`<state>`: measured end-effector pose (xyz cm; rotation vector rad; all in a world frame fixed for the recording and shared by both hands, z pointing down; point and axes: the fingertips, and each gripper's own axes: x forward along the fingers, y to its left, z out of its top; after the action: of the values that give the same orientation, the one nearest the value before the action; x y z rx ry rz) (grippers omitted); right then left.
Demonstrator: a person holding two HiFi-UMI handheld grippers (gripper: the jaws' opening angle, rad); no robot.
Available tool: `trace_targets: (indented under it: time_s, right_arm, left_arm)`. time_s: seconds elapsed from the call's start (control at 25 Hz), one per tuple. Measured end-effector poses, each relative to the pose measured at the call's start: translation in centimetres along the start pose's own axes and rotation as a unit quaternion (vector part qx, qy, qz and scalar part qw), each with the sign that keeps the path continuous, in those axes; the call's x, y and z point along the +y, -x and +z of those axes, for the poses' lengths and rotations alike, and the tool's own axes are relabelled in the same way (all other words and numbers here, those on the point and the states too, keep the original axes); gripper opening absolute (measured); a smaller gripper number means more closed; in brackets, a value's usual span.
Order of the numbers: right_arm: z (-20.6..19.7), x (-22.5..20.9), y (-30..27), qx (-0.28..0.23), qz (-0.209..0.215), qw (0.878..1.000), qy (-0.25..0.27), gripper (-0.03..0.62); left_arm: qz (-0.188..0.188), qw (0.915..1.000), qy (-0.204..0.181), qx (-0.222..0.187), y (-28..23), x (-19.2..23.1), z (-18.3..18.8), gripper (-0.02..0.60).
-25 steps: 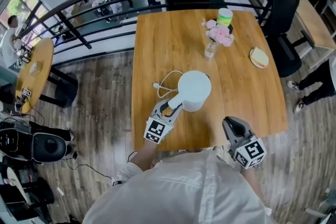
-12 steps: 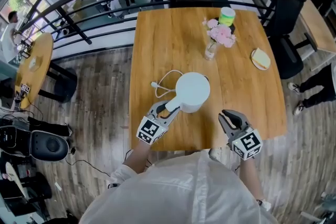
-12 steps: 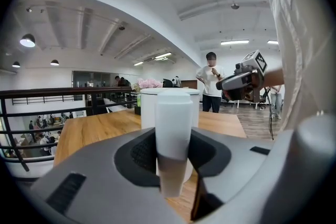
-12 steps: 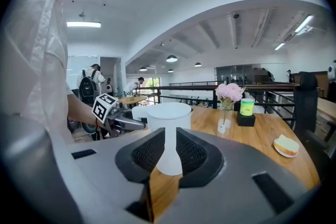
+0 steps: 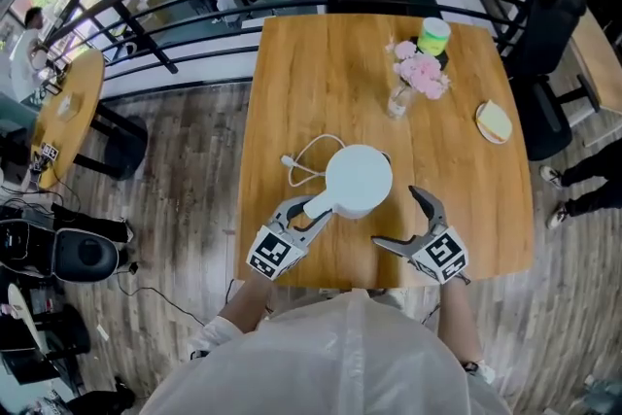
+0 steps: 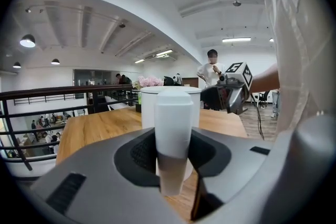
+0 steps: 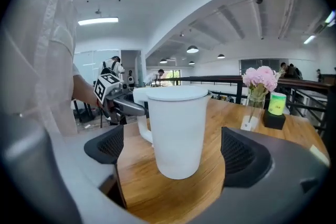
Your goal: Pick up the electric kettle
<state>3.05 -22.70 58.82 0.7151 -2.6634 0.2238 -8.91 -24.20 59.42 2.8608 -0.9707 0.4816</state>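
The electric kettle (image 5: 358,180) is standing upright on the wooden bench (image 5: 292,92), near the edge closest to the person, with its white cord (image 5: 306,155) looping away on the bench beside it. The left claw (image 5: 303,214) is clamping the kettle's handle (image 6: 173,134): in the left gripper view the white handle is sitting squarely between the two pads, which are pressing on it from both sides. The right claw (image 5: 403,219) is waiting just beside the kettle on the other side. Its jaws have just been opening and are now standing wide apart, and in the right gripper view the kettle's body (image 7: 176,131) is filling the gap ahead of them with bare wood showing on either side, so neither pad is touching it. A vase of flowers (image 5: 413,78) is standing well apart, further back. Judging by this, the grip on the handle is already made, while the lift itself is not yet done: the kettle's base appears to be resting on the bench.
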Motion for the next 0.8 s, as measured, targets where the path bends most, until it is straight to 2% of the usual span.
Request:
trace_targets:
  time_s: [0.12, 0.32, 0.4, 0.56, 0.8]
  right_arm:
    - [-1.1, -1.1, -1.6, 0.014, 0.018, 1.0, 0.016, 0.573]
    - [-2.6, -2.2, -4.4, 0.018, 0.049, 0.998, 0.029, 0.575]
    - [-2.5, -2.7, -5.4, 0.009, 0.058, 0.998, 0.031, 0.575]
    - [-1.9, -3.1, -7.1, -0.042, 0.08, 0.995, 0.045, 0.576]
    - [-2.1, -2.5, -8.9, -0.051, 0.12, 0.989, 0.072, 0.577]
  left_arm:
    - [0.007, 1.0, 0.005, 0.001, -0.4, 0.0, 0.2, 0.135]
    - [0.015, 0.9998, 0.009, 0.003, -0.7, -0.1, 0.4, 0.135]
    - [0.019, 0.9997, 0.013, 0.002, -0.7, -0.1, 0.4, 0.135]
    - [0.023, 0.9996, 0.015, 0.002, -0.7, -0.2, 0.4, 0.135]
    - [0.026, 0.9995, 0.014, 0.008, -0.6, 0.0, 0.5, 0.135]
